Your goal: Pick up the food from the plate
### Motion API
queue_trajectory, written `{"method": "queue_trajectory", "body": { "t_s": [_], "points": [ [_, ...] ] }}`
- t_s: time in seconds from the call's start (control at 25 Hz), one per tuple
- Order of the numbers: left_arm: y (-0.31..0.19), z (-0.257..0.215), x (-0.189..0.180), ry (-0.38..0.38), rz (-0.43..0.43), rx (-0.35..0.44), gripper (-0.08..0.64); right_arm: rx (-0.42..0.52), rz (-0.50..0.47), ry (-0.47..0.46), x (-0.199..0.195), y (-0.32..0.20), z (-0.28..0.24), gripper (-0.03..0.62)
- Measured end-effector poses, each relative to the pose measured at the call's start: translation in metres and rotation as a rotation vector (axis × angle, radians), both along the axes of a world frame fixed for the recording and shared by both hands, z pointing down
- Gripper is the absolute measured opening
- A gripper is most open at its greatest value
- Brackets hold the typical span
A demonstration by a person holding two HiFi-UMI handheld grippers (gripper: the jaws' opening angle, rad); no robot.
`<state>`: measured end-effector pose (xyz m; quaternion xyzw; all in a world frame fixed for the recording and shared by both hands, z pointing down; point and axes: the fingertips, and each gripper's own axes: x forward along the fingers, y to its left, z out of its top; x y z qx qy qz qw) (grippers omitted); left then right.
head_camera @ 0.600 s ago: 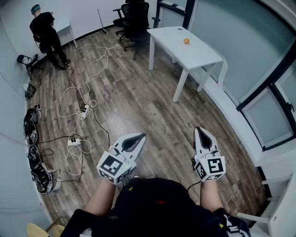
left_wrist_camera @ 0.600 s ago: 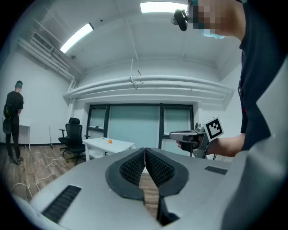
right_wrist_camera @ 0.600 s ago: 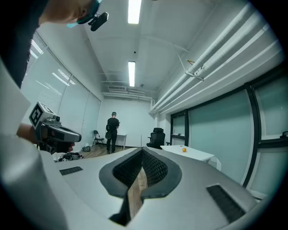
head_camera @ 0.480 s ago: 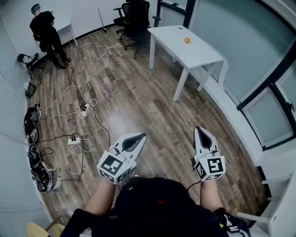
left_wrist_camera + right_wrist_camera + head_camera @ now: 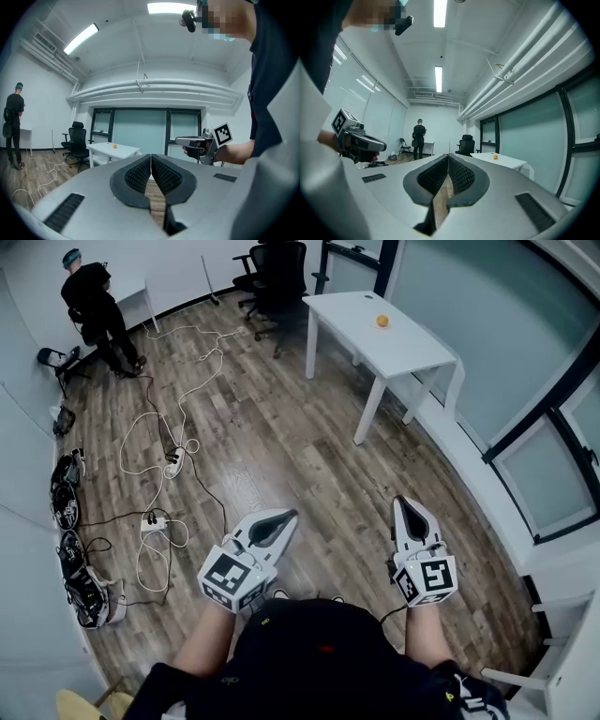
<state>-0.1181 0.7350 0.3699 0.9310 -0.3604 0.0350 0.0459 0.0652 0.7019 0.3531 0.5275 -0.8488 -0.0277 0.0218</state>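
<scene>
A small orange food item (image 5: 382,322) lies on a white table (image 5: 403,352) far ahead on the right; it also shows as an orange food item (image 5: 114,146) and an orange food item (image 5: 495,157) in the gripper views. I cannot make out a plate under it. My left gripper (image 5: 285,516) is held low in front of the person's body, shut, with nothing between its jaws. My right gripper (image 5: 407,504) is beside it, also shut and empty. Both are far from the table. The left gripper view (image 5: 151,161) and right gripper view (image 5: 448,161) show the pads touching.
Black office chairs (image 5: 272,277) stand left of the table. White and black cables (image 5: 178,418) and power strips (image 5: 152,525) run across the wooden floor. A person in black (image 5: 94,310) stands at a small desk at the far left. Bags (image 5: 80,587) lie along the left wall.
The view has shifted very slightly. Both grippers stay in the same place and stay shut.
</scene>
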Motion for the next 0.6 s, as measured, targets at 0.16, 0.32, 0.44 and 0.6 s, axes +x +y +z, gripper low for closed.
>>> {"method": "queue_trajectory", "body": {
  "t_s": [0.16, 0.32, 0.44, 0.6],
  "points": [
    [-0.002, 0.004, -0.008, -0.01, 0.008, -0.009, 0.023, -0.025, 0.012, 0.004, -0.005, -0.004, 0.006, 0.025],
    [-0.002, 0.009, -0.033, -0.021, 0.016, -0.018, 0.023, -0.032, 0.032, -0.017, -0.024, -0.005, 0.014, 0.025],
    [-0.005, 0.013, -0.048, -0.028, 0.013, -0.026, 0.023, -0.039, 0.046, -0.026, -0.035, -0.007, 0.02, 0.025],
    [-0.009, 0.025, -0.068, -0.025, 0.007, -0.048, 0.023, -0.064, 0.036, -0.017, -0.055, -0.009, 0.033, 0.025]
  ]
}}
